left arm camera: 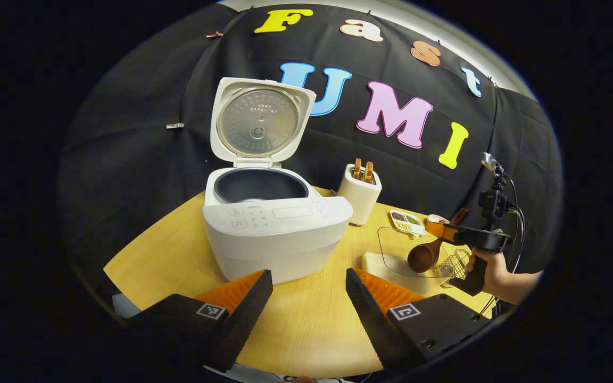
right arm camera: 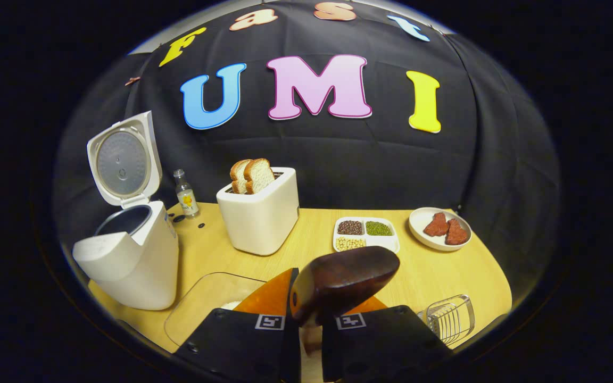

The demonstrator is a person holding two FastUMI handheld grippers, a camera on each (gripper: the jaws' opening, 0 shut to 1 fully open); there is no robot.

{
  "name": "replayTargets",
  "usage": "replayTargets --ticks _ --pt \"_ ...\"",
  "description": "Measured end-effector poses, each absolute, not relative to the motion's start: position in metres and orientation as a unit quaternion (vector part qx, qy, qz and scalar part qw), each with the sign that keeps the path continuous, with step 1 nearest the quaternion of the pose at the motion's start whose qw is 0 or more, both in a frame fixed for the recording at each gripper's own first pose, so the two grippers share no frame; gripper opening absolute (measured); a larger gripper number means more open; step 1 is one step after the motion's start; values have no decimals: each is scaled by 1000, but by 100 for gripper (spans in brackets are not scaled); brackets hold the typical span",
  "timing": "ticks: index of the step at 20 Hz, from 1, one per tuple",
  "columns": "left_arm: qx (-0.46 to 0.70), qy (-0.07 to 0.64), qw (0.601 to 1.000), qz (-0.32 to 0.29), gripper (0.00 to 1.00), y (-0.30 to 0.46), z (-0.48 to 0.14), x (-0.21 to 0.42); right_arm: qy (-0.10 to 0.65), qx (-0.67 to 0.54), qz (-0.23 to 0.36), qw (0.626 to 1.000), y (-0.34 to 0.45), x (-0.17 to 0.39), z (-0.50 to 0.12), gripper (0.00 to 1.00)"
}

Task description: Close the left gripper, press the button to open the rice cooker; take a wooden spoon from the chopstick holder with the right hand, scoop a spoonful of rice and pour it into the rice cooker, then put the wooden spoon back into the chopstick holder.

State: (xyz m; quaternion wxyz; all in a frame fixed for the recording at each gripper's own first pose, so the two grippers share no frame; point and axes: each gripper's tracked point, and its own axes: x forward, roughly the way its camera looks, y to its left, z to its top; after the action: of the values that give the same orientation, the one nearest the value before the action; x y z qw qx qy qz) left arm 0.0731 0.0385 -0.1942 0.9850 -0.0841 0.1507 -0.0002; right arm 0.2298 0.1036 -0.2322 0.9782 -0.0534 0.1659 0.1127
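Observation:
The white rice cooker (left arm camera: 277, 234) stands open on the wooden table, its lid (left arm camera: 257, 119) upright and its dark inner pot (left arm camera: 261, 185) bare. My left gripper (left arm camera: 309, 298) hangs open just in front of it, holding nothing. To the right, a hand carries my right gripper (left arm camera: 445, 231), shut on a dark wooden spoon (left arm camera: 424, 257) whose bowl hangs over a clear rice container (left arm camera: 391, 250). In the right gripper view, the spoon (right arm camera: 344, 282) sticks up between the fingers of that gripper (right arm camera: 306, 314), above the container (right arm camera: 205, 303). The cooker (right arm camera: 131, 260) stands at the left.
A wire chopstick holder (right arm camera: 447, 319) stands at the table's near right edge. A white toaster (right arm camera: 258, 218) with bread slices sits mid-table. Behind it are a small bottle (right arm camera: 185, 194), a divided tray of beans (right arm camera: 365, 234) and a plate (right arm camera: 439, 227) with red pieces.

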Motion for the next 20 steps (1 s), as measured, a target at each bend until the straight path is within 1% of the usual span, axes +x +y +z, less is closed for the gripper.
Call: replayTargets --ticks 4,7,9,10,14,15,18,20 --pt "-95 163 982 -2 96 50 -205 76 163 -79 122 976 125 217 -245 16" --pt "-112 163 980 8 96 66 -206 65 193 -51 143 969 150 199 -258 16" --pt "-130 172 976 12 96 73 -209 57 204 -36 147 967 156 193 -258 16" --pt "-139 174 975 4 96 71 -208 53 216 -22 146 965 158 191 -261 15" --pt "-132 178 975 -2 96 79 -207 45 277 87 127 949 164 183 -269 17" --pt "-128 179 976 -1 97 81 -207 45 292 109 122 942 165 183 -270 15" --pt "-132 177 975 -7 95 79 -203 42 342 189 110 914 165 180 -272 16" --pt "-141 181 973 -12 96 72 -202 40 362 243 97 895 165 179 -273 17"
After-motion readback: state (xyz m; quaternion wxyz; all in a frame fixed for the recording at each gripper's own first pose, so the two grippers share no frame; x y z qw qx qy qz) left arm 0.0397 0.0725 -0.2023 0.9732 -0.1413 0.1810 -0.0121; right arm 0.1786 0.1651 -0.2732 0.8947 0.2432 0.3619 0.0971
